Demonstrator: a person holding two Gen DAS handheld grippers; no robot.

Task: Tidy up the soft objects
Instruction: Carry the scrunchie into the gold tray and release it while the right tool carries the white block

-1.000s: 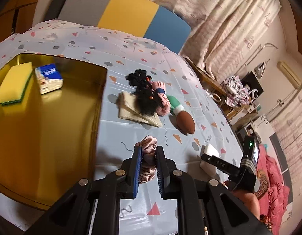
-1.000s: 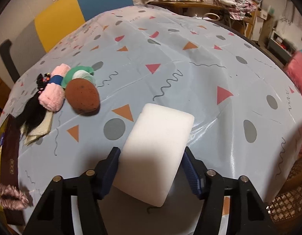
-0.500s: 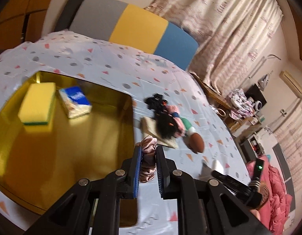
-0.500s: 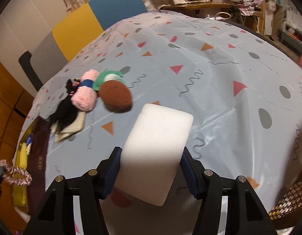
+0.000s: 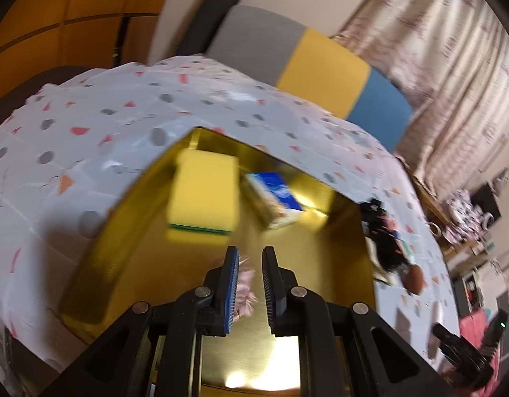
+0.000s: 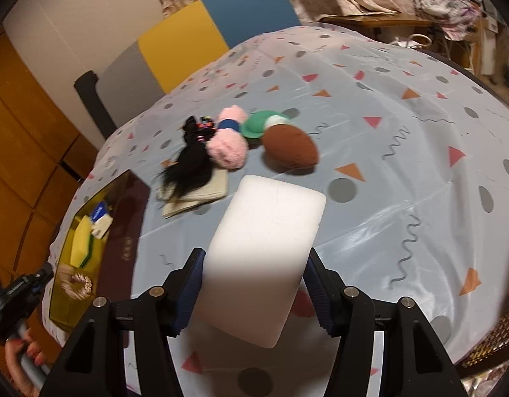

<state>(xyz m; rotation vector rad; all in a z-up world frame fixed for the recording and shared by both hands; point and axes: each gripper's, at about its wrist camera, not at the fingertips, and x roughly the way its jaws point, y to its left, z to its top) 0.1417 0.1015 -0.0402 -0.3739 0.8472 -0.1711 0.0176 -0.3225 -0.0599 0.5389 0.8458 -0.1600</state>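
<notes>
Moved over the gold tray [image 5: 99, 264], left claw [image 5: 249, 284] grips pink scrunchie [image 5: 244, 289].

The left gripper [image 5: 249, 284] has two matte black plastic arms, each with a triangular cut-out and round silver screw heads at its joints. Its narrow fingers [image 5: 228, 292] carry ribbed blue pads on their inner faces. The right gripper [image 6: 254, 294] is built alike: black angular arms, silver screws and blue ribbed pads [image 6: 188, 292]. In the right wrist view, the person's hand [image 6: 21, 360] grips a grey handle and wears reddish-orange nail polish.
</notes>
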